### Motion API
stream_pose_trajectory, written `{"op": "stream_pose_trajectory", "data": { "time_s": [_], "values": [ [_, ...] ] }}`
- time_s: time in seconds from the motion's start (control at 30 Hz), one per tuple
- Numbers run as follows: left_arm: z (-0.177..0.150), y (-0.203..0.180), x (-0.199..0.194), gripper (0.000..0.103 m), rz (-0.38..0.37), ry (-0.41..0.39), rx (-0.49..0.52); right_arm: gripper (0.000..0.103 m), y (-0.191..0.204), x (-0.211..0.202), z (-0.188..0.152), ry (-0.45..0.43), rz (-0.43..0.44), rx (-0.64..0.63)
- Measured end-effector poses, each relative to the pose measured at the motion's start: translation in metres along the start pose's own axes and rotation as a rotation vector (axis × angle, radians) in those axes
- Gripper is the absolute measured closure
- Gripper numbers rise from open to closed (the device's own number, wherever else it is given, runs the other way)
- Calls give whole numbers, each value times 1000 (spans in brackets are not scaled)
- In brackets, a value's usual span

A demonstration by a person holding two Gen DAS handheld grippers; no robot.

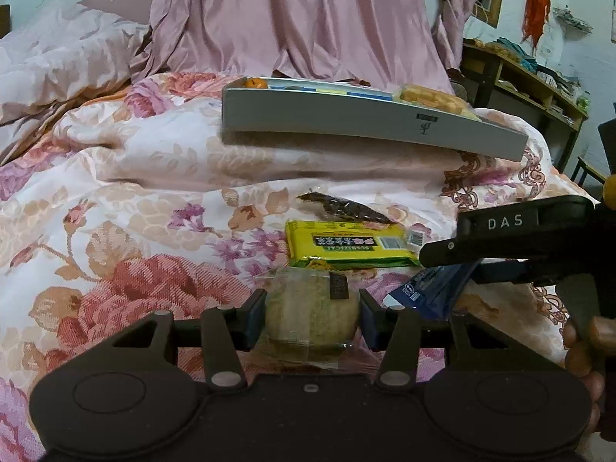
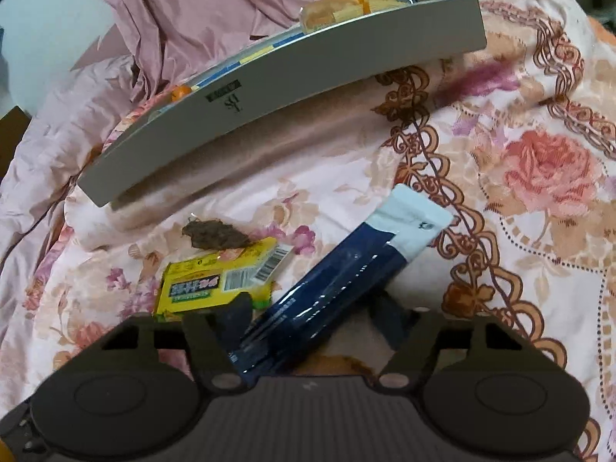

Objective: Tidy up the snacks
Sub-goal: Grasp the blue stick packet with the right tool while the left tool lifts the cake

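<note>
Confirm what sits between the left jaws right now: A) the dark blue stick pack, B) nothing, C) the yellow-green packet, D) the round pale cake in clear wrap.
D: the left gripper has its jaws on either side of the round wrapped cake; the yellow-green packet lies beyond on the floral bedspread.

I am working in a home bedroom: a floral bedspread, rumpled pink sheets, and cluttered wooden shelves along the wall.

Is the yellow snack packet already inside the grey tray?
No. The yellow snack packet lies on the floral bedspread, in front of the grey tray and apart from it.
</note>
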State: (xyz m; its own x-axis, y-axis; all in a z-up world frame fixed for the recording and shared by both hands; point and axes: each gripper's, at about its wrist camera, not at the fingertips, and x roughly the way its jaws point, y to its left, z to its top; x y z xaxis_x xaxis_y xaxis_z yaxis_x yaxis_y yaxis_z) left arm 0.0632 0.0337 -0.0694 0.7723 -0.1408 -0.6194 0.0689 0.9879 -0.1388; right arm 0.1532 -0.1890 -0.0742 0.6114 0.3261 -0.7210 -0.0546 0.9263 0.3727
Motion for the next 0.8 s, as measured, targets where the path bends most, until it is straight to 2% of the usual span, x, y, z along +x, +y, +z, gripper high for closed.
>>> {"op": "stream_pose_trajectory", "data": {
  "time_s": [0.1,0.2,0.27,0.33,0.43,0.6,0.73,0.8],
  "values": [
    [-1,0,1,51,-8,10,-8,34,0,2,-1,-5,-1,-19],
    [-2,-1,2,51,-8,13,2,34,12,5,-3,-14,-41,-134],
    [-2,0,1,51,-2,14,-1,44,16,5,-6,-27,-52,-199],
    [-2,3,2,51,3,17,-13,65,15,-1,-8,-30,-51,-229],
    [-2,4,3,51,-5,21,-27,73,5,-11,-8,-17,-23,-258],
    [-1,2,1,52,-19,14,-25,78,-9,-33,-12,-2,27,-279],
    [-1,1,1,52,-20,14,-22,75,-4,-35,-18,18,-8,-353],
    [-1,1,1,52,-21,14,-22,73,-3,-32,-15,26,-13,-332]
  ]
}}
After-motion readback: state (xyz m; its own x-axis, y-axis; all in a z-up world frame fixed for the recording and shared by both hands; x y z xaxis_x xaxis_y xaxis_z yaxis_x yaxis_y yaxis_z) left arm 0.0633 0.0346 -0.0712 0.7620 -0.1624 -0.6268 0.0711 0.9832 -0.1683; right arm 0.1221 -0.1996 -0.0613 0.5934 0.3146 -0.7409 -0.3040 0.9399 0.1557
